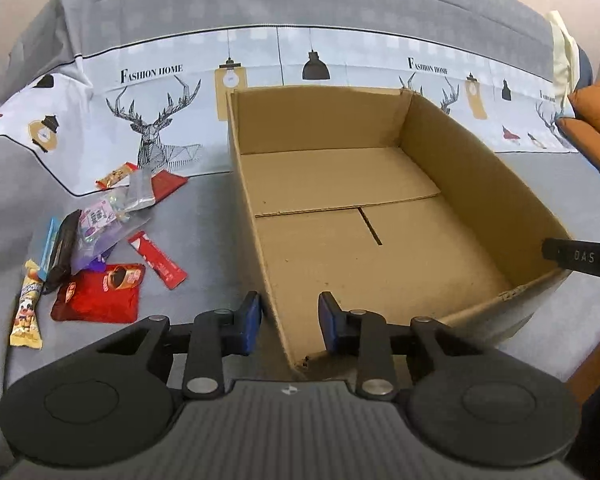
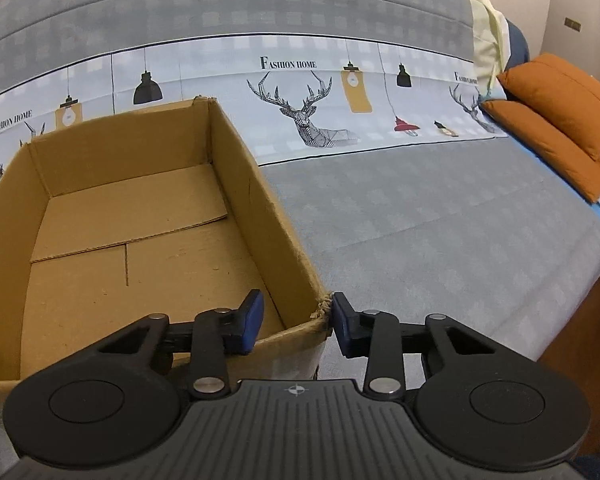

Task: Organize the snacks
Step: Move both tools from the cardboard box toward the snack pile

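The cardboard box (image 1: 380,208) on the bed is empty and the snack packets (image 1: 100,256) lie beside it on the grey bedcover (image 1: 204,240), so sorting seems unstarted, while the left gripper (image 1: 290,320) and right gripper (image 2: 298,320) straddle its near corners, jaws apart, pads not clearly pressing.

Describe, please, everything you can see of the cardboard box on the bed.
The cardboard box is brown corrugated card, open-topped, shallow and rectangular, with nothing inside. Its floor is made of overlapping flaps with a slit between them. The near corners are frayed. It sits upright on the grey bedspread, right of the snack packets. The left gripper straddles its near left corner wall, and the right gripper straddles its near right corner, each with one finger inside and one outside.
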`<action>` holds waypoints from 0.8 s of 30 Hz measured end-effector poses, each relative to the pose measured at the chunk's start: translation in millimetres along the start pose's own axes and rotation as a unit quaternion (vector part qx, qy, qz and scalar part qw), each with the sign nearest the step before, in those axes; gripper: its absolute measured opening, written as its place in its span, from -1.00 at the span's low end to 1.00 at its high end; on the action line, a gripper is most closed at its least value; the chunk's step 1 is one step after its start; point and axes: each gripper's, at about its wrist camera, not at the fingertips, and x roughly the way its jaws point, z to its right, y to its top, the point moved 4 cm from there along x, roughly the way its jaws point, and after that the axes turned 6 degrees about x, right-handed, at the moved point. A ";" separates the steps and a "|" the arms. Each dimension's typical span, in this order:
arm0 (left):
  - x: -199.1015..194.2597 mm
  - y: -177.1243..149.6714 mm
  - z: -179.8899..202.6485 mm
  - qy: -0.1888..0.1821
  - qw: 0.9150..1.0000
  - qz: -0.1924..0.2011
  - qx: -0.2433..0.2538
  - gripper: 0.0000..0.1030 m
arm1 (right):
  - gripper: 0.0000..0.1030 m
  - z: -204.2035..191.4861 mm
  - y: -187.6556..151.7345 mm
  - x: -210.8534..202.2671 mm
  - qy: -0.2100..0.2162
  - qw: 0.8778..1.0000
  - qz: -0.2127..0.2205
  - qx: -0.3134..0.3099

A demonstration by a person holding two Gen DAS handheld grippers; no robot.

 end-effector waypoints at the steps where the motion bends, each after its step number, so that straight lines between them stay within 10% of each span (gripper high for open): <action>1: -1.3 -0.8 0.0 -0.001 1.000 -0.001 0.002 -0.33 | -0.24 -0.3 -1.5 -1.9 0.002 1.000 0.000 -0.001; 5: -4.4 -2.6 -3.8 -0.015 1.000 0.000 -0.001 -0.23 | -0.15 0.6 -4.8 -6.9 0.015 1.000 0.003 0.000; 10: -15.6 6.5 0.2 -0.020 0.999 0.042 0.005 0.15 | 0.47 -14.1 2.0 -30.0 0.063 0.995 0.076 -0.027; 13: -18.7 11.8 7.7 -0.027 0.998 0.060 0.007 0.46 | 0.54 -35.3 -4.0 -42.3 0.095 0.987 0.100 -0.077; 24: -15.0 17.5 12.3 0.015 0.996 0.088 -0.007 0.55 | 0.54 -35.5 -5.8 -24.4 0.133 0.988 0.076 -0.038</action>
